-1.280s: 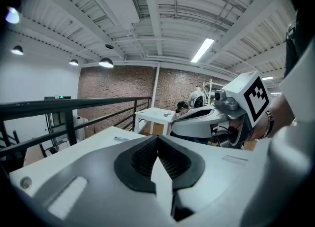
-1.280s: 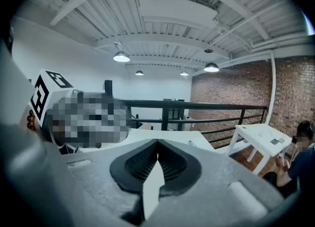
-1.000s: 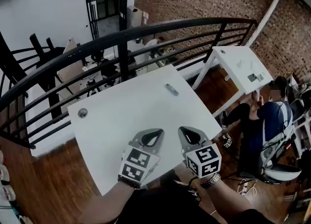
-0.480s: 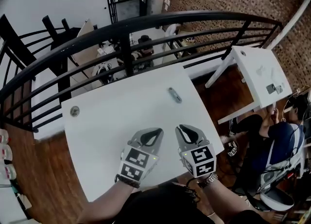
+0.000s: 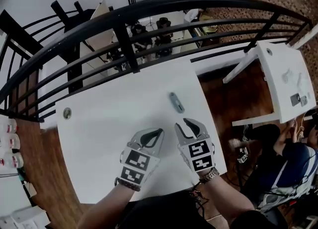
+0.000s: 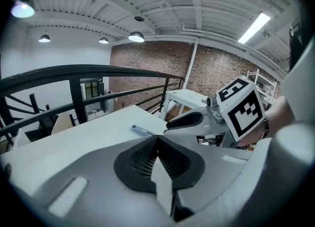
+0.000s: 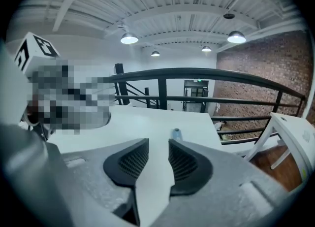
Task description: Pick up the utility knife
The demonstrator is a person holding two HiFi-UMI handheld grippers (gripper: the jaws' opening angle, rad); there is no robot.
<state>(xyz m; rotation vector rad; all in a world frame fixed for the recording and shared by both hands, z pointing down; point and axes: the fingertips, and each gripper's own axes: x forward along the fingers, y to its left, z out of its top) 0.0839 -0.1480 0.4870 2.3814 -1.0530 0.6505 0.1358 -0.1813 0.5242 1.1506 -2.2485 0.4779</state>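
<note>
**Item 1: utility knife (image 5: 176, 102).** Grey-blue and slim. We find it lying flat on the white counter (image 5: 104, 123), in the right half and nearer the far edge than the near one. Its length runs roughly from the far edge toward the near edge. Nothing touches it. In the right gripper view the utility knife (image 7: 176, 133) shows just past the jaw tips, a little right of the gap.

**Item 2: right gripper (image 5: 181, 123).** We place it over the counter near the right edge, pointing at the knife and short of it. Its jaws are opening. We see a narrow gap at the right gripper (image 7: 158, 143) with only bare counter showing through it. A wristwatch (image 5: 209, 175) sits on the wrist behind it.

**Item 3: left gripper (image 5: 158, 131).** It is beside the right one, over the middle of the counter, and angled toward the far right corner. We see the pads of the left gripper (image 6: 157, 138) meeting at the tips with nothing between them. The knife (image 6: 142, 131) lies beyond it, well apart.

**Item 4: surroundings.** We note a round grommet (image 5: 66, 113) near the counter's left edge. A black railing (image 5: 149, 12) runs along the far edge. A second white table (image 5: 285, 79) stands off the right side. A seated person (image 5: 288, 158) is on the wood floor (image 5: 47, 173) there.
</note>
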